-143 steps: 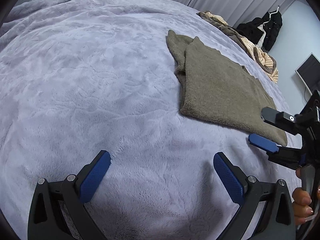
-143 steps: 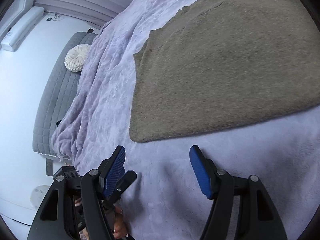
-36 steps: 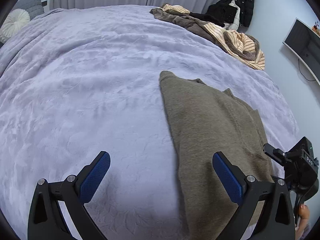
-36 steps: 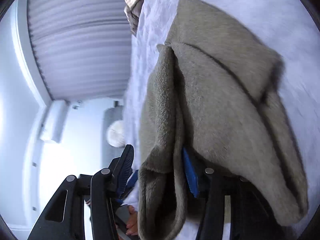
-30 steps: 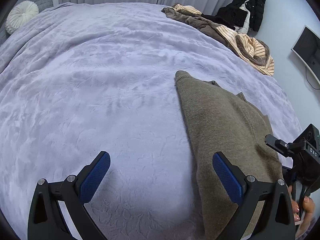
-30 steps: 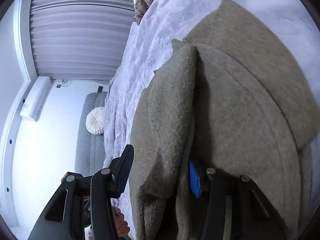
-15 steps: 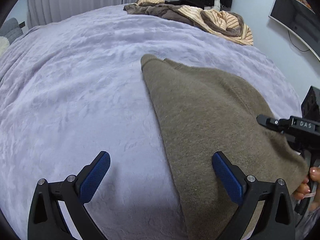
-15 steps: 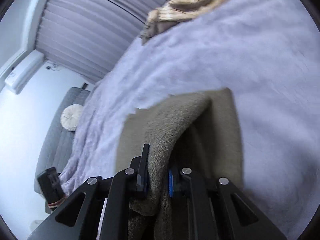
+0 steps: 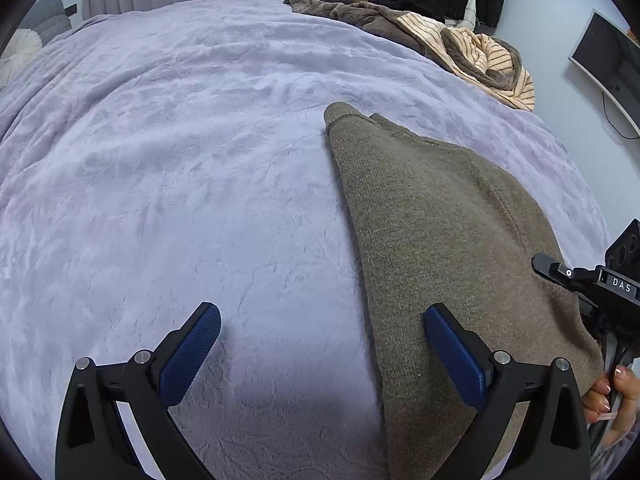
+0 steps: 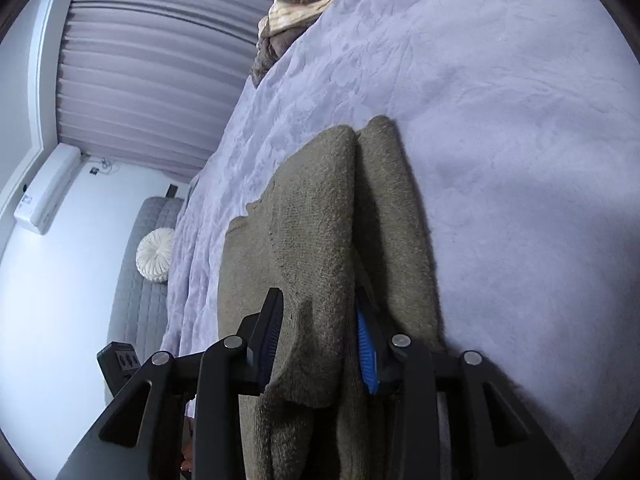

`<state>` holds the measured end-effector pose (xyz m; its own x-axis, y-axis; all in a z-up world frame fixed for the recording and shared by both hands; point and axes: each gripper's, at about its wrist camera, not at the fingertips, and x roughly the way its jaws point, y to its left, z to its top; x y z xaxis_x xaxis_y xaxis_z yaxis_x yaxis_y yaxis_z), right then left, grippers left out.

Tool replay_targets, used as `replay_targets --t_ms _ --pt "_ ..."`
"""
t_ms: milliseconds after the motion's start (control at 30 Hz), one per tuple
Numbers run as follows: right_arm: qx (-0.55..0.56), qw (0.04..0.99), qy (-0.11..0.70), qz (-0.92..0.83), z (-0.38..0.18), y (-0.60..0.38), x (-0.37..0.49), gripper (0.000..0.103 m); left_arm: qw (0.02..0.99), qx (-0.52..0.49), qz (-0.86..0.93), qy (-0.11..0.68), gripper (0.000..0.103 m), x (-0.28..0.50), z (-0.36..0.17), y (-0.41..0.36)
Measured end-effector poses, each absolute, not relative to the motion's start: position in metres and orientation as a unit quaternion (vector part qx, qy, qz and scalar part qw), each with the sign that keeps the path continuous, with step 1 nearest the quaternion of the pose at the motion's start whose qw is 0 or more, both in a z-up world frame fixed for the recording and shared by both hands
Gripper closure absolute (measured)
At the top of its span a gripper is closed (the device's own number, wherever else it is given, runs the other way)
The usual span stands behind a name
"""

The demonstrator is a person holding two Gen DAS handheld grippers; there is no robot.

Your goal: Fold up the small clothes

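Olive-brown knitted garment (image 9: pixel 448 216) on the lilac plush bed (image 9: pixel 180 168) lies partly folded; right claw (image 10: pixel 318 336) has just closed, pinching its doubled edge, left claw (image 9: pixel 320 344) gapes empty beside it; final fold remains.

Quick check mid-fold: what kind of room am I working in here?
Most likely a bedroom: the sweater lies on a wide bed under a lilac blanket, with curtains behind and a pile of clothes at the far edge.

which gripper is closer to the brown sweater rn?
Right. The right gripper has closed on a fold of the brown sweater; the left gripper hangs open above its edge, gripping nothing.
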<state>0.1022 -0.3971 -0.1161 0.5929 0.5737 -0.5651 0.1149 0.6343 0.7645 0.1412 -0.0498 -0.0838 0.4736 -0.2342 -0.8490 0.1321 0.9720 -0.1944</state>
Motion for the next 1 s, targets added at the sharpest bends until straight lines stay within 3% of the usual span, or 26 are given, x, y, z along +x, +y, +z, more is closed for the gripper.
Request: replay_targets --t_ms 167,267,400,533,733,833,933,1000 --pt "0.384 0.834 0.372 0.136 -0.088 -0.402 0.085 0.089 0.866 -0.009 -0.132 0.483 0.001 0.136 -0.078 -0.072" --pt "0.375 0.824 0.416 0.091 -0.116 -0.41 0.084 0.088 0.859 -0.005 -0.145 0.491 0.001 0.137 -0.087 -0.082" --pt "0.463 0.789 0.393 0.09 -0.133 -0.433 0.07 0.088 0.858 -0.015 -0.139 0.494 0.001 0.136 -0.083 -0.074" --pt "0.408 0.823 0.39 0.07 -0.098 -0.431 0.05 0.081 0.864 -0.006 -0.138 0.484 0.001 0.128 -0.067 -0.065" --pt "0.332 0.863 0.357 0.137 -0.045 -0.385 0.02 0.081 0.856 0.007 -0.158 0.493 0.001 0.106 -0.073 -0.074" --pt "0.245 0.883 0.375 0.138 -0.036 -0.35 0.012 0.081 0.843 0.011 -0.156 0.514 0.001 0.092 -0.093 -0.076" --pt "0.206 0.872 0.432 0.101 -0.065 -0.342 0.009 0.082 0.835 -0.016 -0.15 0.529 0.001 0.08 -0.107 -0.066" --pt "0.232 0.853 0.461 0.083 -0.094 -0.355 0.004 0.091 0.833 -0.035 -0.147 0.532 0.001 0.073 -0.109 -0.06"
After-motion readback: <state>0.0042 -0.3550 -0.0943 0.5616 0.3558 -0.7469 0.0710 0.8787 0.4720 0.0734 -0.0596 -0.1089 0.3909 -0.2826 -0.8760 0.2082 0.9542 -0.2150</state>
